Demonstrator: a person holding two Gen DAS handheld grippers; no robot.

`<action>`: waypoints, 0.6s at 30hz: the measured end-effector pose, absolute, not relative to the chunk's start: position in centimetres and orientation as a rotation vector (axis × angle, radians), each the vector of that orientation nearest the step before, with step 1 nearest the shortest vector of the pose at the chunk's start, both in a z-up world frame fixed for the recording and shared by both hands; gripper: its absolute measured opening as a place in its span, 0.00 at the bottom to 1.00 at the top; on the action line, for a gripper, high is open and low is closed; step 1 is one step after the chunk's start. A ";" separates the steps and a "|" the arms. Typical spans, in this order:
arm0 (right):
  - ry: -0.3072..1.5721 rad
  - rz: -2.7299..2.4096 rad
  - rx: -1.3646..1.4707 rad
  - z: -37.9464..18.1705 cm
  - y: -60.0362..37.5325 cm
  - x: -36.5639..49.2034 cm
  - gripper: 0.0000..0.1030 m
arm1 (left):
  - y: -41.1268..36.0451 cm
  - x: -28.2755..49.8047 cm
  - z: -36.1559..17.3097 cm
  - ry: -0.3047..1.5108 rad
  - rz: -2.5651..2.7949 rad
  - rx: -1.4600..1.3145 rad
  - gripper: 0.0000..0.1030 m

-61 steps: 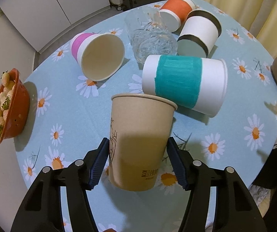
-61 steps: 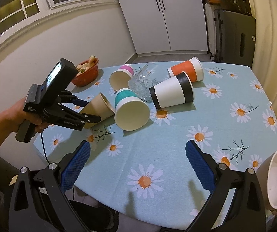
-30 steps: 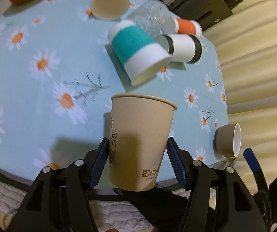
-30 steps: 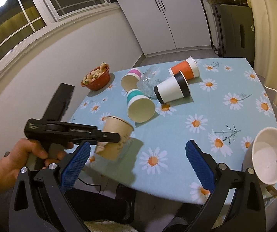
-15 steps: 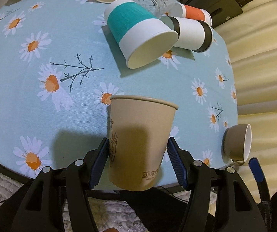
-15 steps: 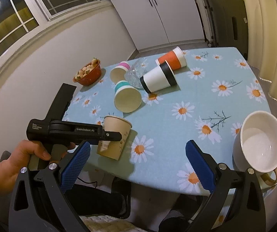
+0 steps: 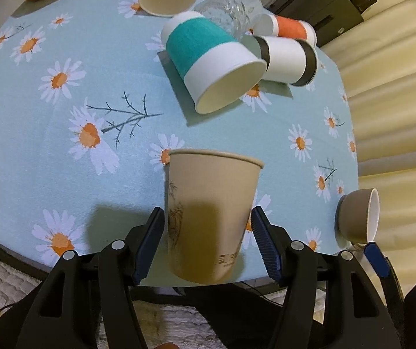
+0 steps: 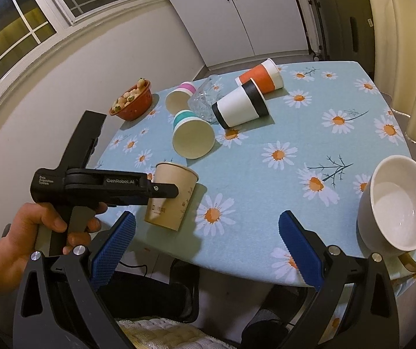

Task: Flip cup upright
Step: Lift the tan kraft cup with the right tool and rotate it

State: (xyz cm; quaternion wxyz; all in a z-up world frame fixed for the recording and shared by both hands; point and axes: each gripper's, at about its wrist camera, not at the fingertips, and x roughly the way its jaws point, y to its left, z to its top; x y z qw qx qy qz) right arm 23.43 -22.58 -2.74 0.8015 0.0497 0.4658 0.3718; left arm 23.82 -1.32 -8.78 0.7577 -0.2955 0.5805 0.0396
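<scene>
The room has a white wall, a window (image 8: 33, 26) and tall white cupboard doors (image 8: 237, 14). My table (image 8: 266, 174) is round, with a blue cloth full of daisies. Near its far edge lie four tipped cups and a glass (image 8: 203, 99), with a red bowl (image 8: 132, 103) at the far left edge. A big white mug (image 8: 396, 203) sits at the right edge.

The brown paper cup (image 7: 208, 218) is at the near edge, mouth up, leaning a little. My left gripper (image 7: 208, 244) has its jaws beside it, one on each side, and I think they have just let go. My right gripper (image 8: 205, 245) is wide apart and holds nothing.

The cup looks light and thin. It would squash or tip easily, so I would hold it softly around the middle.
</scene>
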 end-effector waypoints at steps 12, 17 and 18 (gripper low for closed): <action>1.040 0.805 0.076 -3.4 -20.8 23.3 0.95 | 0.1 22.0 -6.0 1.204 0.056 -0.648 0.59; 1.073 0.813 0.051 -4.0 -19.1 23.5 0.95 | 1.6 20.0 -4.3 1.146 0.048 -0.672 0.59; 1.083 0.819 0.048 -4.2 -18.6 23.5 0.95 | 1.9 19.5 -4.0 1.135 0.046 -0.672 0.59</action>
